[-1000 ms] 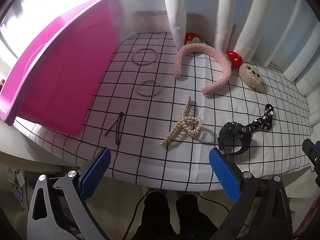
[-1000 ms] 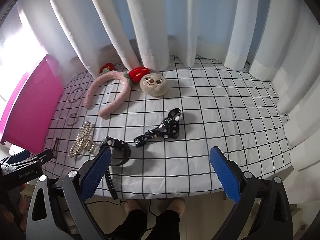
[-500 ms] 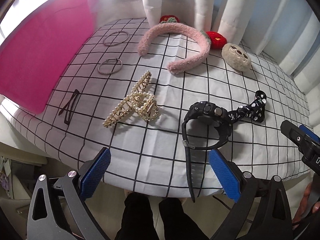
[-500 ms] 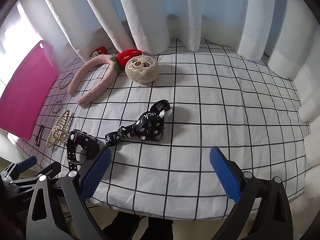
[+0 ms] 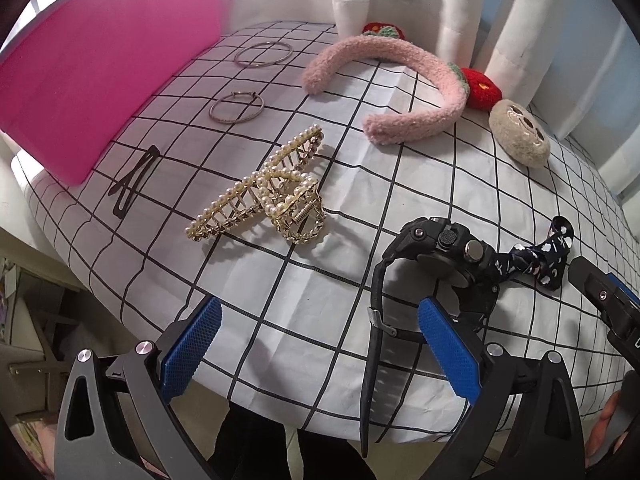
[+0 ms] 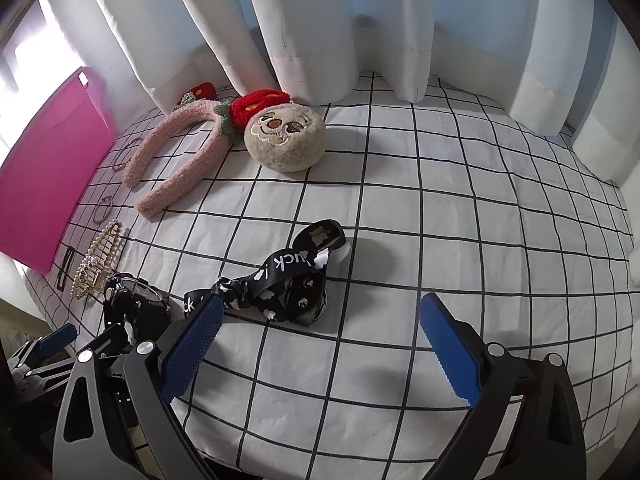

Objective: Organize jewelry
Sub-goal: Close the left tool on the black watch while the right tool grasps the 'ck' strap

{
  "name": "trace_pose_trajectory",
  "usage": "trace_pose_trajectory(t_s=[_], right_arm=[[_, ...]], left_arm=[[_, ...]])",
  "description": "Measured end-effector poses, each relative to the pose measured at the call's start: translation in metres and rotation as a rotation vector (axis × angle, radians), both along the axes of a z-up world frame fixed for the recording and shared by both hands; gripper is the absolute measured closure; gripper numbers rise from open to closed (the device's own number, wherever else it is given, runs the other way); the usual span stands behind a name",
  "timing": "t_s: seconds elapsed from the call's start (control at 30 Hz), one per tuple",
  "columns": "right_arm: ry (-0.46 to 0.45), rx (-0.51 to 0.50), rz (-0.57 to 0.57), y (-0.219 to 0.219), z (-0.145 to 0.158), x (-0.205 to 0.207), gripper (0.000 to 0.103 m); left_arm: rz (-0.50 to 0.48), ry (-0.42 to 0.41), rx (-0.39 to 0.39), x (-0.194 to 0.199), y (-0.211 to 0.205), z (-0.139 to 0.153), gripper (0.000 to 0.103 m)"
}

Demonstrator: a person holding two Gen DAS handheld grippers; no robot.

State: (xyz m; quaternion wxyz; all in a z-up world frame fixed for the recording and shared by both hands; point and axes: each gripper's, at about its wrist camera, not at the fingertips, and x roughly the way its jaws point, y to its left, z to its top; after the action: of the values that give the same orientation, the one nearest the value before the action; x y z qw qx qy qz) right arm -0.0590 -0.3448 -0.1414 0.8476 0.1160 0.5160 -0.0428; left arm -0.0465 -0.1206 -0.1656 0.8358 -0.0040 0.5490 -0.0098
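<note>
Across the middle of both frames spreads a tabletop (image 5: 320,288) under a white cloth with a black grid, and the jewelry lies scattered on it. At the bottom of the left wrist view the left gripper (image 5: 320,344) hangs at the near edge of the cloth, its blue-padded jaws spread wide with nothing between them. Just above its right pad lies a black watch (image 5: 436,248), one strap trailing down over the tabletop's edge. Touching the watch on the right is a dark patterned ribbon (image 5: 536,260). Centre frame sits a pearl hair claw (image 5: 264,196), with a black snap clip (image 5: 134,182) to its left. Two thin metal hoops (image 5: 237,107) lie in the upper left beside a pink bin (image 5: 100,68). A fuzzy pink headband (image 5: 400,92) arches across the upper middle, red knitted strawberries at its ends, and a round beige plush face (image 5: 520,132) rests at the upper right.

At the bottom of the right wrist view the right gripper (image 6: 320,344) is likewise wide apart and holding nothing, the ribbon lying just above its left pad. White curtains (image 6: 304,24) hang behind the tabletop
</note>
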Motion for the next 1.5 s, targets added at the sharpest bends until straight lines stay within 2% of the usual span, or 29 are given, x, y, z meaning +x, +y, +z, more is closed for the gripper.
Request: trace_pose_trajectory(t_s=[0.23, 0.53, 0.73, 1.03, 1.13, 1.33, 1.37, 1.4, 1.43, 1.47, 1.5], right_arm=[[-0.001, 0.007, 0.018, 0.007, -0.004, 0.017, 0.009], [0.059, -0.019, 0.012, 0.014, -0.024, 0.034, 0.009], [0.06, -0.028, 0.024, 0.015, -0.03, 0.035, 0.009], [0.011, -0.061, 0.07, 0.017, -0.037, 0.031, 0.009], [-0.004, -0.067, 0.072, 0.017, -0.038, 0.03, 0.009], [0.03, -0.05, 0.085, 0.019, -0.035, 0.03, 0.011], [0.025, -0.04, 0.09, 0.019, -0.034, 0.029, 0.013], [0.018, -0.033, 0.097, 0.02, -0.032, 0.028, 0.02], [0.009, -0.022, 0.108, 0.022, -0.03, 0.027, 0.034], [0.003, -0.001, 0.121, 0.024, -0.029, 0.026, 0.041], [0.003, 0.01, 0.125, 0.026, -0.028, 0.026, 0.052]], left_arm=[[0.043, -0.013, 0.002, 0.004, 0.003, -0.002, 0.006], [0.069, -0.019, 0.015, 0.009, -0.001, -0.008, 0.006], [0.071, 0.008, 0.031, 0.013, -0.003, -0.021, 0.006], [0.067, -0.064, 0.027, 0.006, -0.005, -0.023, 0.005], [0.068, -0.059, 0.025, 0.007, -0.004, -0.023, 0.005], [0.062, -0.035, 0.025, 0.01, -0.004, -0.023, 0.006], [0.059, -0.035, 0.022, 0.01, -0.003, -0.023, 0.006], [0.056, -0.037, 0.021, 0.009, -0.003, -0.022, 0.008], [0.053, -0.04, 0.02, 0.009, -0.004, -0.022, 0.011], [0.05, -0.045, 0.019, 0.007, -0.004, -0.02, 0.014], [0.049, -0.05, 0.019, 0.006, -0.004, -0.019, 0.021]])
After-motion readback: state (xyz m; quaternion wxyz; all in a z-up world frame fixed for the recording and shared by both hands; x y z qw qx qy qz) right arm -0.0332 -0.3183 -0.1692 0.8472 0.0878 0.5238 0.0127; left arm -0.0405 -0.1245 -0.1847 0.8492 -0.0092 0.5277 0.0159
